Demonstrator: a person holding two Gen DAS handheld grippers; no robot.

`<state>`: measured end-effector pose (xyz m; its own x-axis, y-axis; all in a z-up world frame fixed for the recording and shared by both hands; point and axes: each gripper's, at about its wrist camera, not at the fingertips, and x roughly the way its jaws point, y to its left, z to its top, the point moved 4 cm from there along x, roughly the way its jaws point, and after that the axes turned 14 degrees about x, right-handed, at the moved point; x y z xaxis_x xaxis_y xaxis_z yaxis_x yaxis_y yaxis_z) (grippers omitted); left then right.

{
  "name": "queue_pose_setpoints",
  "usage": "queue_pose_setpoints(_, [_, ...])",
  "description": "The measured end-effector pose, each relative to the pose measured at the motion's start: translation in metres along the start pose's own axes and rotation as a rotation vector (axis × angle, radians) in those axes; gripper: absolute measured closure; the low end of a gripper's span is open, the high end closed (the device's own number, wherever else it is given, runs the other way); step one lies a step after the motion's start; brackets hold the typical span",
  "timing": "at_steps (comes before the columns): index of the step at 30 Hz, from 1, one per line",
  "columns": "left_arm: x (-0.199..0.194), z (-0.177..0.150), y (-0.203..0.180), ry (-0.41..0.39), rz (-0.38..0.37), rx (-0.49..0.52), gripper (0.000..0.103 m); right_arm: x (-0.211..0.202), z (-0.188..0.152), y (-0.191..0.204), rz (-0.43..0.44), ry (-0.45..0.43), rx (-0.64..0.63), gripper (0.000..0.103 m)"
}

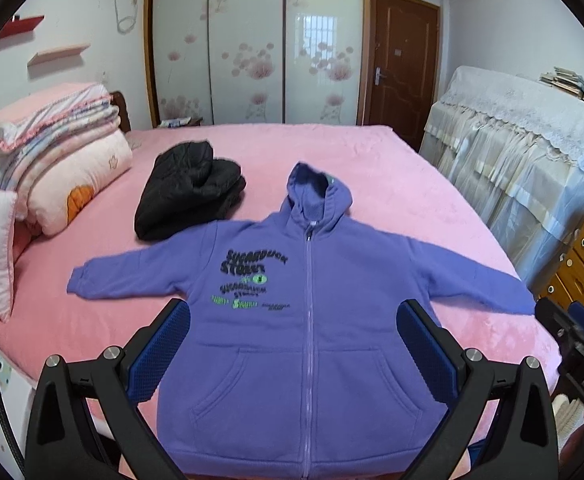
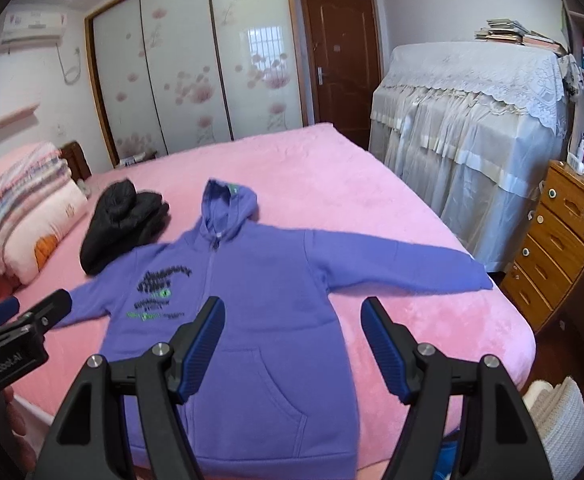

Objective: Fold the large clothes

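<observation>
A purple zip hoodie (image 1: 312, 300) lies flat and face up on the pink bed (image 1: 392, 184), sleeves spread out to both sides and hood pointing away. Its hem hangs at the near bed edge. My left gripper (image 1: 294, 312) hovers open above the hoodie's lower front, nothing between its blue pads. In the right wrist view the same hoodie (image 2: 267, 280) lies below my right gripper (image 2: 294, 316), which is open and empty over the right half of the body. The left gripper (image 2: 31, 312) shows at that view's left edge.
A folded black jacket (image 1: 189, 196) lies on the bed beyond the hoodie's left sleeve. Stacked quilts and pillows (image 1: 51, 152) sit at the left. A lace-covered piece of furniture (image 1: 524, 148) and a wooden drawer chest (image 2: 564, 240) stand to the right of the bed.
</observation>
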<state>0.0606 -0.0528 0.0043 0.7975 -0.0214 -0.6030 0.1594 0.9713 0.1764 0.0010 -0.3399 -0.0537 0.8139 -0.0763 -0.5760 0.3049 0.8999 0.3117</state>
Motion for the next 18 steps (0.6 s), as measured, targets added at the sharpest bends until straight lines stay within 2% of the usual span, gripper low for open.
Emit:
queue_pose_setpoints(5, [-0.01,0.018,-0.01,-0.038,0.01,0.061,0.001,-0.007,0.017,-0.003,-0.003,-0.021,-0.019,0.032])
queue_pose_setpoints(11, [-0.018,0.044,-0.026,-0.063,-0.067,0.086,0.001,-0.017,0.034,-0.001,-0.033,-0.077,-0.075,0.032])
queue_pose_setpoints(14, [-0.02,0.06,-0.036,-0.077,-0.106,0.096,0.001,-0.022,0.041,0.0,-0.026,-0.111,-0.103,0.032])
queue_pose_setpoints(18, [-0.015,0.081,-0.054,-0.092,-0.153,0.113,0.001,-0.021,0.049,-0.009,-0.003,-0.111,-0.097,0.032])
